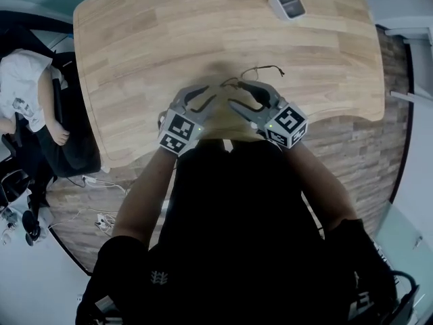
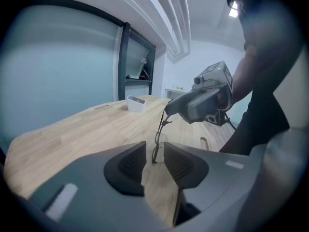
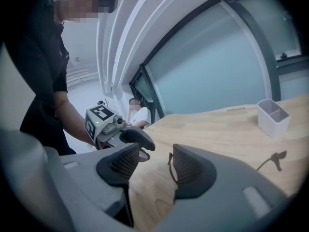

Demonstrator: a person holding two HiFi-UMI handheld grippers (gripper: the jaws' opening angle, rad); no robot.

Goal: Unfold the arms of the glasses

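Glasses [image 2: 157,148] over surface [image 1: 135,59], held by L gripper [image 1: 215,93].
L jaws nearly together, pinching glasses' rim at the tips; R gripper [image 3: 157,153] jaws spread, one arm's hinge end touching its right-hand jaw only, other arm sticking out beyond that jaw.

Light wooden table [image 1: 135,59], white two-compartment holder [image 1: 287,2] near far edge

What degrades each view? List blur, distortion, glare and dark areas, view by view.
Head view: fisheye bows the table at its edges, the person's dark top swallows the lower half, the glasses are thin and faint. Left gripper view: black corners, ceiling lamp glare, left tool soft. Right gripper view: window frames curve, right tool soft.
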